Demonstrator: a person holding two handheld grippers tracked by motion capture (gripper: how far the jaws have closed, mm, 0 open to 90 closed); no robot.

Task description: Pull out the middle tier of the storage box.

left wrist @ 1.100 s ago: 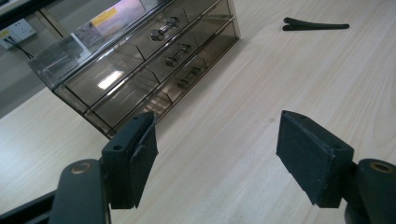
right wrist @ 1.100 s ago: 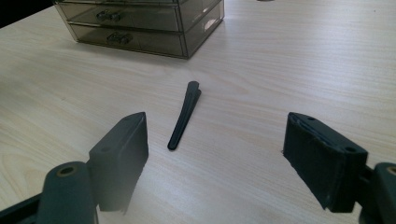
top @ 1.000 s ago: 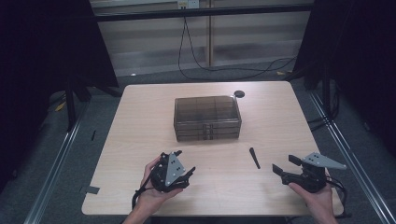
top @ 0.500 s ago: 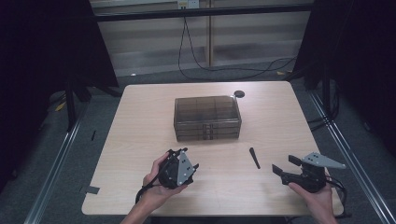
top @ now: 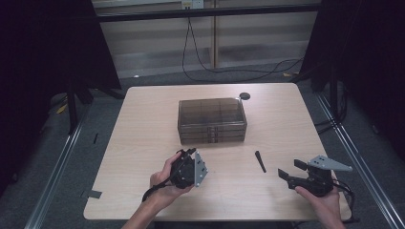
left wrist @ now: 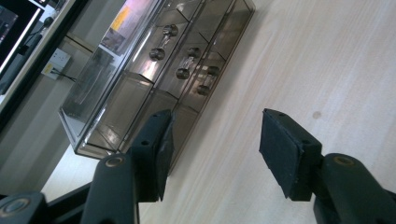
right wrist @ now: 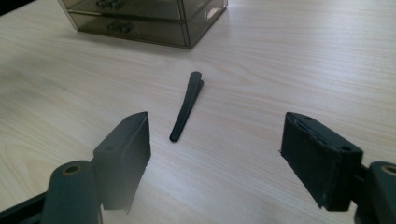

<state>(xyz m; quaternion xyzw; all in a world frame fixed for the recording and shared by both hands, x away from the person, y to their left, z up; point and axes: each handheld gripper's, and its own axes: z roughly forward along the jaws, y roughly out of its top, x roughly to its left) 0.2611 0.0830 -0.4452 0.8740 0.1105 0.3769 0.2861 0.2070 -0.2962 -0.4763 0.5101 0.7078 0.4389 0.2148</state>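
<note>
At counter centre, drawer box (top: 212, 120); left hand-held gripper (top: 191, 153) at its 7 o'clock, turned toward it, jaws apart, empty, just been closing, likely lining up on a drawer knob; right hand-held gripper (top: 288, 173) apart, clip (right wrist: 186, 106) ahead.

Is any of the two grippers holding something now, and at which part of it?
Nothing is held. The left gripper and the right gripper are both empty; the black clip lies untouched on the table.
</note>
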